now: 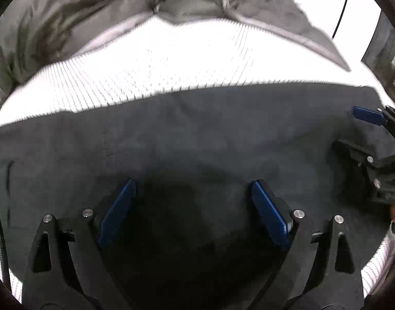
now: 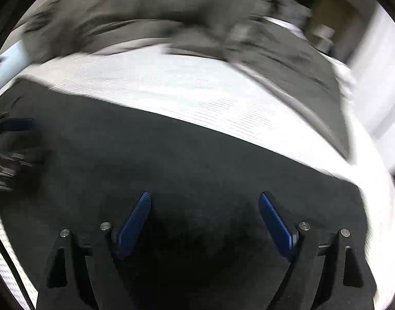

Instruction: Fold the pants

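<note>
Blue-padded jaws of the left gripper (image 1: pixel 192 206) are standing wide open and empty over the dark pants (image 1: pixel 197 134), which are lying flat across a white ribbed bedcover (image 1: pixel 171 59). At three o'clock, the right gripper (image 1: pixel 357 139) is also hovering, jaws spread, gripping nothing. Each should probably be pinching one pants edge squarely, lifting both together so the fold is landing even.

R wrist view motion-blurred, grey bedding (image 2: pixel 150 13) smeared, pants (image 2: pixel 171 160) cut off at bottom
</note>
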A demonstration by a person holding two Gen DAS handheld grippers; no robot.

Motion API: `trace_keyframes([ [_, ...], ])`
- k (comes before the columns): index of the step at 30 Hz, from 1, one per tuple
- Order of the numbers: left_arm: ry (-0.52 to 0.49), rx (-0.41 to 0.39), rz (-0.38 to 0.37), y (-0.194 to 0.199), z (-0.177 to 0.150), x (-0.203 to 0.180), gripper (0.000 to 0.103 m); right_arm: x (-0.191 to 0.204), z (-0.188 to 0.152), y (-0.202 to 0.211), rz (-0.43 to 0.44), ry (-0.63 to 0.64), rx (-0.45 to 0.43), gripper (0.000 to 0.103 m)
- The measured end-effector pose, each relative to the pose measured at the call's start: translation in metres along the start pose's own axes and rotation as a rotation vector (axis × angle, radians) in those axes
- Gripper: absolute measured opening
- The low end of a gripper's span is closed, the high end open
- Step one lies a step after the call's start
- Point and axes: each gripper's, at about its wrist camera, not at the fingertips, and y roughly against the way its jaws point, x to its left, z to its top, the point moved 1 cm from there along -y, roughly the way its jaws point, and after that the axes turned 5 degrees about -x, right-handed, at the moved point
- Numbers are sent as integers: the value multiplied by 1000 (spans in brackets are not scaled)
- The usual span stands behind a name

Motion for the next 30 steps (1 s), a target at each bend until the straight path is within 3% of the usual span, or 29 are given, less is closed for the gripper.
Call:
trace_keyframes([
  [1,-8,-7,-1,-2,1,0,93,-1,2,-7,16,-3,18,87],
  [5,26,-3,-1,-7,4,9,95,-32,-1,-23,-129,77,50,87],
  [6,28,-3,-3,-7,3,10,95,-60,-5,-19,-184,36,55,88],
  [9,21,-3,-8,-7,5,13,95,-155,-31,-8,-455,-113,106,88],
  [12,20,-7,-3,-7,7,14,95,-200,-46,-5,-474,-252,115,88],
  [14,25,-20,12,1,6,12,91,-194,-44,11,-497,-244,89,88],
  [16,17,-44,-25,17,5,1,90,-170,-45,47,-494,-243,-1,88],
  [20,-74,-84,-146,45,-5,-41,91,-114,-50,95,-302,-295,-111,97],
  [22,-113,-68,-195,46,-14,-61,91,-79,-60,104,-203,-288,-88,97],
  [24,-110,-33,-215,39,-22,-68,91,-57,-64,96,-160,-272,-71,97],
  [27,-122,-5,-169,30,-31,-64,91,-19,-68,64,-96,-241,-12,97],
  [30,-160,-20,-119,36,-38,-45,91,-4,-76,54,-158,-136,30,97],
])
